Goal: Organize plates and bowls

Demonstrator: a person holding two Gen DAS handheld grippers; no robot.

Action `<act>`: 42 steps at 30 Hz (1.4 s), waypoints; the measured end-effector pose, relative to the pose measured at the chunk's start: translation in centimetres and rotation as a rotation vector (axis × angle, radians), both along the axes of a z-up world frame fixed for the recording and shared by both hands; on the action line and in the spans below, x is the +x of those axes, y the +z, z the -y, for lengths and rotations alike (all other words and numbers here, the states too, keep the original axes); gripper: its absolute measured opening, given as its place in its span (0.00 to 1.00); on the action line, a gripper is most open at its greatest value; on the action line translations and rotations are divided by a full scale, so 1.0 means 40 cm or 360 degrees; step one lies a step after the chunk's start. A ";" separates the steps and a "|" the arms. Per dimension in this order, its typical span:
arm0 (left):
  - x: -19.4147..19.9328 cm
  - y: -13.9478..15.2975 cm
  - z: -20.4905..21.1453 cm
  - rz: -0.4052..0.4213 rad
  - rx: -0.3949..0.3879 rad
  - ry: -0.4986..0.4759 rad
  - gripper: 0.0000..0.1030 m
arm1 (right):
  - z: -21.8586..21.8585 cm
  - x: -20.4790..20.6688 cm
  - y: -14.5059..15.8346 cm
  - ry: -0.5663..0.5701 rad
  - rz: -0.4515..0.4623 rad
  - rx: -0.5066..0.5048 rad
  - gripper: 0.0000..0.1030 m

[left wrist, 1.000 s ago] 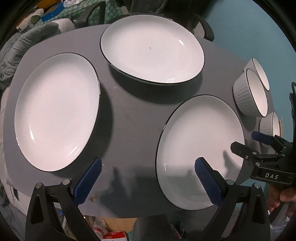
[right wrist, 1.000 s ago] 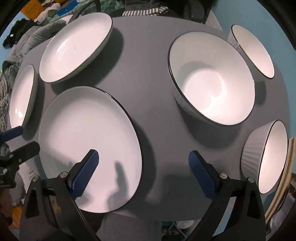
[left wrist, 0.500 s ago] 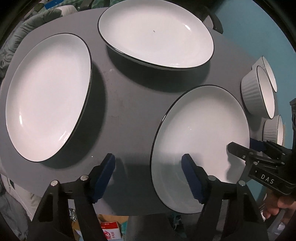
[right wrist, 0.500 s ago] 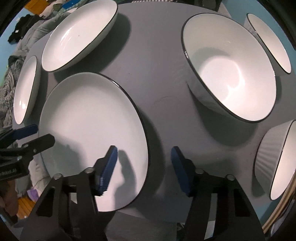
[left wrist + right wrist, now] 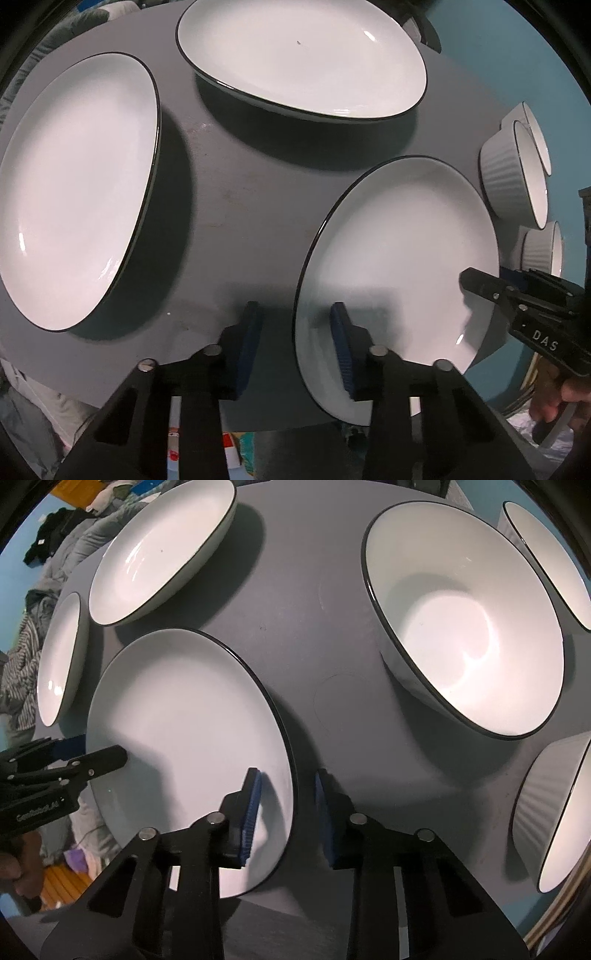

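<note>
Between the blue pads of the left gripper runs the black-edged left rim of the nearest white plate: one pad hangs over the grey table, the other over the plate's white inside. The jaws have just been closing and stand narrow, but a gap shows on each side of the rim, so they are not pressing on it. Across the same plate, the right gripper straddles the opposite rim in the same way, one pad over the plate's inside and one over the table; its jaws have also just been closing, and whether a pad touches the rim cannot be told. Each gripper shows at the edge of the other's view, the right one with a hand below it. That plate lies flat at the near edge of the table. Beyond it lie two more white plates with black rims, one to the left and one at the far side. On the right side of the table stands a large white bowl, with a ribbed white bowl nearer and another bowl farther off, partly cut by the frame. Clothes lie heaped past the table's far left edge.
</note>
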State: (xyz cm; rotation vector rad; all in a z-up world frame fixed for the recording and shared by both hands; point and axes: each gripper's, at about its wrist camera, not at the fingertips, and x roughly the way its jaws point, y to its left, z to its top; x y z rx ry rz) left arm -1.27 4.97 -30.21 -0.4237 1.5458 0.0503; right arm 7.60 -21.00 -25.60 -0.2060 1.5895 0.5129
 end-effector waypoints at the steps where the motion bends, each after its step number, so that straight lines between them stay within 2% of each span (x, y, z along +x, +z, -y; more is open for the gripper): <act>1: -0.001 -0.003 -0.003 0.0001 -0.0029 -0.0001 0.27 | -0.009 0.003 0.000 0.0000 0.0006 -0.0003 0.24; 7: 0.027 -0.012 0.011 -0.0008 -0.0091 -0.0036 0.19 | -0.006 0.011 -0.001 0.0007 -0.0013 -0.0005 0.24; 17: 0.042 -0.020 -0.022 -0.0045 -0.0189 0.0016 0.18 | 0.019 0.061 -0.005 0.0044 -0.0095 -0.0013 0.24; 18: 0.043 -0.023 -0.024 -0.0048 -0.0198 0.0020 0.18 | 0.005 0.043 -0.017 0.0044 -0.0096 -0.0014 0.24; 20: 0.040 -0.006 -0.029 -0.0047 -0.0219 0.0025 0.18 | -0.183 0.005 0.003 0.0048 -0.0102 -0.0018 0.24; 25: 0.027 -0.003 -0.029 -0.0006 -0.0202 -0.0002 0.18 | -0.151 -0.023 -0.019 -0.0018 -0.0144 0.0027 0.20; 31: 0.010 0.001 -0.022 -0.0012 -0.0214 0.0039 0.17 | -0.113 -0.014 -0.036 -0.0073 -0.0172 0.0037 0.19; 37: -0.001 0.005 -0.035 -0.0043 -0.0205 0.0040 0.18 | -0.105 0.002 -0.025 -0.0097 -0.0205 0.0032 0.17; 40: -0.001 0.009 -0.038 -0.0055 -0.0203 0.0050 0.18 | -0.108 0.049 0.017 -0.0084 -0.0204 0.0009 0.17; 42: -0.004 0.013 -0.044 -0.0061 -0.0210 0.0059 0.18 | -0.113 0.045 0.012 -0.0083 -0.0199 0.0003 0.17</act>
